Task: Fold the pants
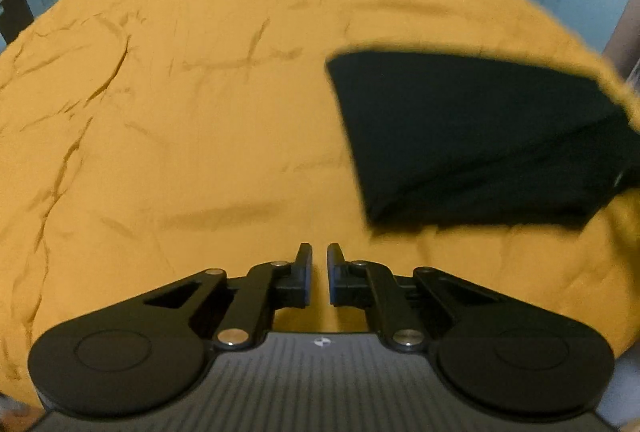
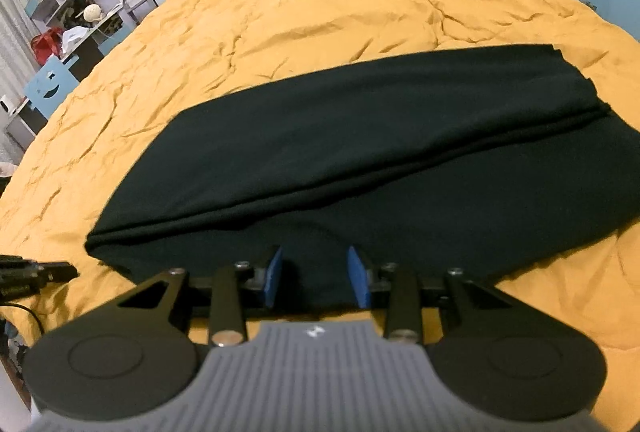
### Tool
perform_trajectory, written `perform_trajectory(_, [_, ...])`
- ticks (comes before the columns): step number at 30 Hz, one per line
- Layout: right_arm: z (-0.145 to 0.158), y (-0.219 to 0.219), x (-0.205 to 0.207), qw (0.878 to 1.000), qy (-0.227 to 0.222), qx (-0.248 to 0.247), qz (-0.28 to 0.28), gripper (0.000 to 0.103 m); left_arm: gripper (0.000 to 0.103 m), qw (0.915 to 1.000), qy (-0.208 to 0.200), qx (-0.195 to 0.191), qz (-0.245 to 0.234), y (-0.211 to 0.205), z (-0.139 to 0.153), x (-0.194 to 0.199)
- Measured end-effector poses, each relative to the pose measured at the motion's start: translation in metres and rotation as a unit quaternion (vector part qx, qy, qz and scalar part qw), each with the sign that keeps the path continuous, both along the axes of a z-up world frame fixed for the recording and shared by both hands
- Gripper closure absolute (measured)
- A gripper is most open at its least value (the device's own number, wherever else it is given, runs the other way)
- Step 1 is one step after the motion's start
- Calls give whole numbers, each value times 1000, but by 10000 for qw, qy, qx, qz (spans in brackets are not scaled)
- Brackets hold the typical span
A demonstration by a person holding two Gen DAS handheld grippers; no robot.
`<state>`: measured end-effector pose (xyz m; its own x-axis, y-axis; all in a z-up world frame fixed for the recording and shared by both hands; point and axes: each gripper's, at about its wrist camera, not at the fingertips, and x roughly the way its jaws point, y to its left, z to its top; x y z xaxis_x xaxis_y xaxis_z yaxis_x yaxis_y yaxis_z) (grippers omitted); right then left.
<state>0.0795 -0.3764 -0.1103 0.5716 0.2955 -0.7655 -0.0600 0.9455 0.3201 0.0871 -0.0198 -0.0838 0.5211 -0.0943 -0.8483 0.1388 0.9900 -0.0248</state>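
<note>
The left gripper point(image 1: 319, 274) hovers over bare mustard-yellow quilted bedspread point(image 1: 200, 112), jaws nearly together with a thin gap and nothing between them. The right gripper point(image 2: 316, 276) stands wider, its blue pads point(image 2: 273, 274) either side of the near edge of the black folded pants point(image 2: 360, 152); whether they pinch the cloth or merely straddle it is hard to tell through the blur. The pants lie flat across the bed, ahead of the right gripper and off to the left gripper's right, likely positioned for another fold.
</note>
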Motion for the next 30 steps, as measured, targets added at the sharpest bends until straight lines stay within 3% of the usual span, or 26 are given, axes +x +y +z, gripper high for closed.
perform_trajectory(4, [17,9,12,9990,-382,-48,219,78,93,9967,-561,-593,14,-6,20,18])
perform_trajectory(8, [18,26,40,9957,-781,-313,375,93,93,9927,-742,-934,-204,-31,8,39])
perform_trajectory(11, [5,30,54,9946,-828,-575,263,93,92,9940,-696,-711,-458,-52,-15,43])
perform_trajectory(14, [-15,31,54,9954,-571,-728,266,93,91,9958,-569,-460,-542,-54,-36,34])
perform_trajectory(21, [-28,35,22,9918,-676,-960,504,93,90,9946,-450,-706,-616,-29,-30,15])
perform_trajectory(24, [-17,25,19,9932,-742,-797,410,93,81,9909,-531,-1119,-532,-16,-16,23])
perform_trajectory(27, [-3,14,23,9938,-849,-669,249,92,66,9817,-617,-1799,-27,7,-7,45])
perform_trajectory(30, [6,1,30,9946,-916,-489,62,85,60,9720,-467,-2264,433,28,-17,76])
